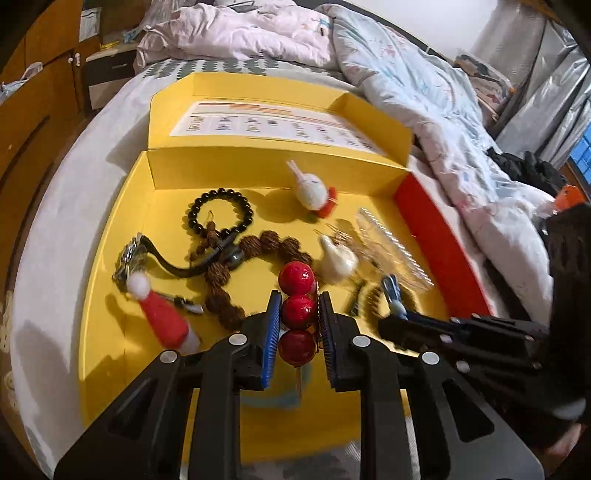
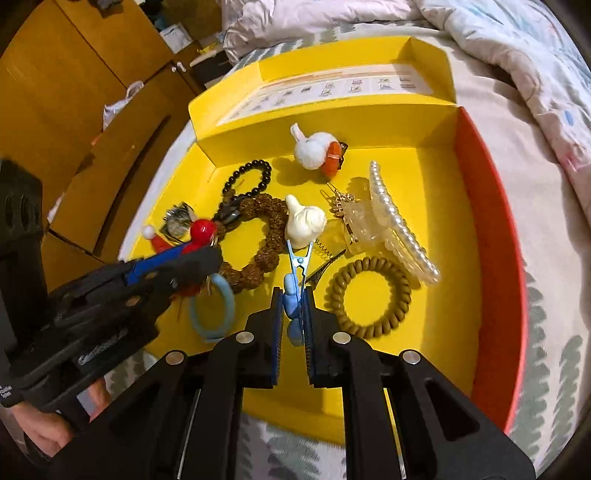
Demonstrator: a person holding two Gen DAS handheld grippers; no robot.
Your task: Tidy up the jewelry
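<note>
The left gripper (image 1: 298, 314) had its jaws clamped narrowly on a string of red beads (image 1: 297, 311), three glossy balls in a row running up between the blue pads. The right gripper (image 2: 293, 314) had its jaws pressed tight on a blue clip (image 2: 294, 295), whose metal crocodile end stuck out past the fingertips.

Both grippers hung over the near part of an open yellow box (image 1: 110, 295) lying on a bed (image 1: 55, 229), the left gripper to the left of the right one.

On the box floor, just beyond the red beads, lay a brown seed bracelet (image 1: 221, 284) and a white garlic-shaped charm (image 1: 338, 258). Farther off rested a black bead bracelet (image 1: 221, 214) and a white fluffy ornament with an orange tip (image 1: 314, 188). To the left sat a watch (image 1: 127, 258) and a red cone with a white pompom (image 1: 162, 314).

Right of the blue clip lay a tan spiral hair tie (image 2: 367, 297), and beyond it a clear pearl hair claw (image 2: 388, 229). A light blue hair band (image 2: 212, 308) lay near the left gripper, partly hidden beneath it. Rumpled quilts (image 1: 258, 33) covered the far end of the bed.
</note>
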